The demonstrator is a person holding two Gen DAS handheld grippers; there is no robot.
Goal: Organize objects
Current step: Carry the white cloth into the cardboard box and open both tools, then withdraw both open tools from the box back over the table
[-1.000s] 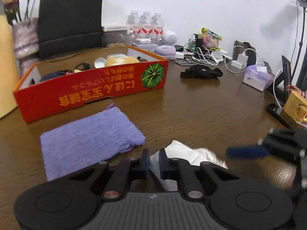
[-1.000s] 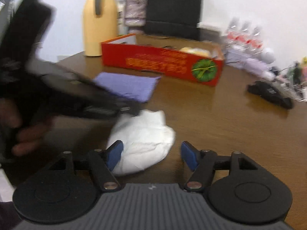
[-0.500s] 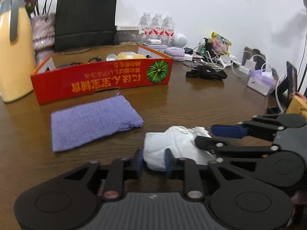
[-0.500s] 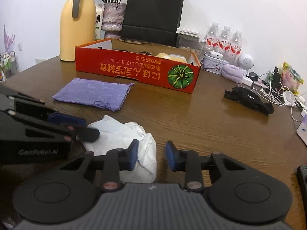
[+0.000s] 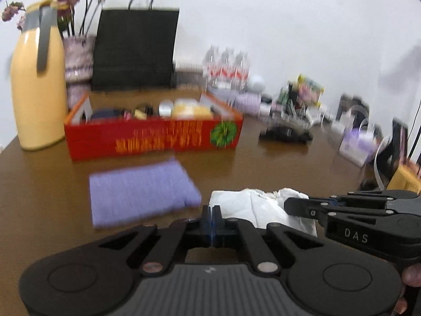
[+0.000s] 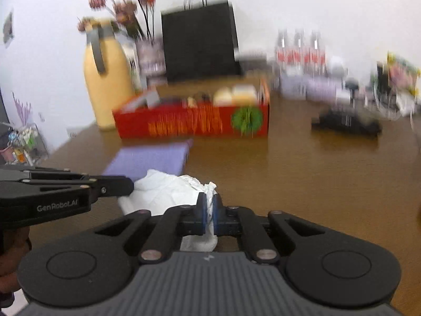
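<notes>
A crumpled white cloth (image 5: 263, 208) lies on the brown table just ahead of both grippers; it also shows in the right wrist view (image 6: 165, 194). My left gripper (image 5: 211, 217) is shut at the cloth's left edge, its pads pressed together. My right gripper (image 6: 209, 210) is shut on a fold of the white cloth. Each gripper shows in the other's view, the right gripper (image 5: 294, 205) and the left gripper (image 6: 126, 185), both at the cloth. A purple cloth pouch (image 5: 139, 189) lies flat to the left. A red cardboard box (image 5: 155, 134) with several items stands behind it.
A yellow thermos jug (image 5: 36, 84), a flower vase (image 5: 79, 63) and a black paper bag (image 5: 135, 50) stand at the back. Water bottles (image 5: 226, 65), a black object (image 5: 285, 134), cables and small boxes crowd the right side of the table.
Both grippers have closed, the right one onto the white cloth's fold. Both views have risen and are blurred by motion.
</notes>
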